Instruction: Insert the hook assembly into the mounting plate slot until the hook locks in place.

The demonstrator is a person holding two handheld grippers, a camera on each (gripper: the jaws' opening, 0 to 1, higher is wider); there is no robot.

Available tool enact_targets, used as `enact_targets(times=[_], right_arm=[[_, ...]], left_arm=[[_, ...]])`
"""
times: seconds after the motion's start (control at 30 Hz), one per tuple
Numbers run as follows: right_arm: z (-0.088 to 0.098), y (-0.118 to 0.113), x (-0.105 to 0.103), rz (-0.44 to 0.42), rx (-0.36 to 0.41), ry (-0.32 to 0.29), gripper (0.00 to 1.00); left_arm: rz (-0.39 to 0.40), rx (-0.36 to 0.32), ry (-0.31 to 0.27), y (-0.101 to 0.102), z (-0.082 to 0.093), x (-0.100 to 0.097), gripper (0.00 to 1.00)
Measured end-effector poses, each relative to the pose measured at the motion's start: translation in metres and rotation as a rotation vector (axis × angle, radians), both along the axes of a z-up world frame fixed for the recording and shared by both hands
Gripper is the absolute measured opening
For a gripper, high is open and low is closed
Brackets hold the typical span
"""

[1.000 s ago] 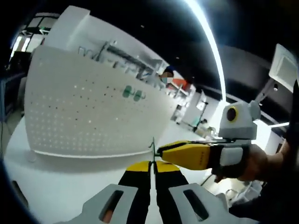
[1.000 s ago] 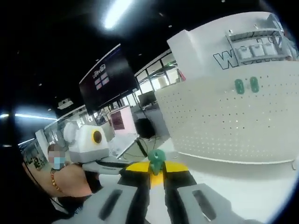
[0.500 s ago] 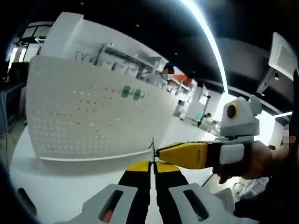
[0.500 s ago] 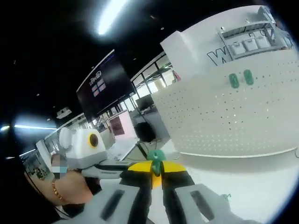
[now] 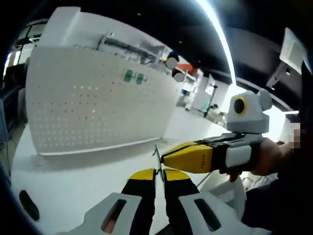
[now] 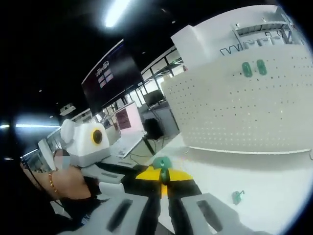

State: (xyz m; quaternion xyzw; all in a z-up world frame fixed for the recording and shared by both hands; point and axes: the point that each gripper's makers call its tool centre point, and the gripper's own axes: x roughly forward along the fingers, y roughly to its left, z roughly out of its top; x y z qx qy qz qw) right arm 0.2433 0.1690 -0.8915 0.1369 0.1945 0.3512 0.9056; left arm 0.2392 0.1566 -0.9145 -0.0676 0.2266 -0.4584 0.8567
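In the left gripper view my left gripper (image 5: 159,174) is shut on a thin metal hook wire (image 5: 156,157) that sticks up between its yellow tips. My right gripper (image 5: 164,157) comes in from the right, held by a hand, its tips touching that wire. In the right gripper view my right gripper (image 6: 163,175) is shut on a small green plastic piece (image 6: 162,163). A white pegboard (image 5: 98,112) stands on the table behind, with two green plates (image 5: 133,76) mounted near its top. The same board (image 6: 244,112) and plates (image 6: 254,68) appear in the right gripper view.
A second small green piece (image 6: 237,197) lies loose on the white table (image 6: 279,191) in front of the pegboard. A hand (image 6: 66,183) holding the left gripper fills the lower left of the right gripper view. A dark oval mark (image 5: 29,205) sits on the table (image 5: 73,186).
Both views have tilted down a little, showing more table; the loose green piece has come into the right gripper view. The two grippers stay tip to tip, both still shut.
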Motion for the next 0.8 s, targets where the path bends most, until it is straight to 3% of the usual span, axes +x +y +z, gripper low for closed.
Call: enact_targets(times=[0.47, 0.67, 0.8], right_arm=[[0.014, -0.010, 0.008, 0.018, -0.036, -0.068, 0.00], [0.016, -0.013, 0.012, 0.012, -0.058, -0.096, 0.00], [0.021, -0.016, 0.016, 0.007, -0.070, -0.112, 0.00]], left_arm=[[-0.002, -0.015, -0.009, -0.001, 0.004, 0.004, 0.53], [0.023, -0.042, -0.004, 0.004, 0.008, 0.008, 0.66], [0.041, -0.024, -0.009, 0.007, 0.006, 0.010, 0.76]])
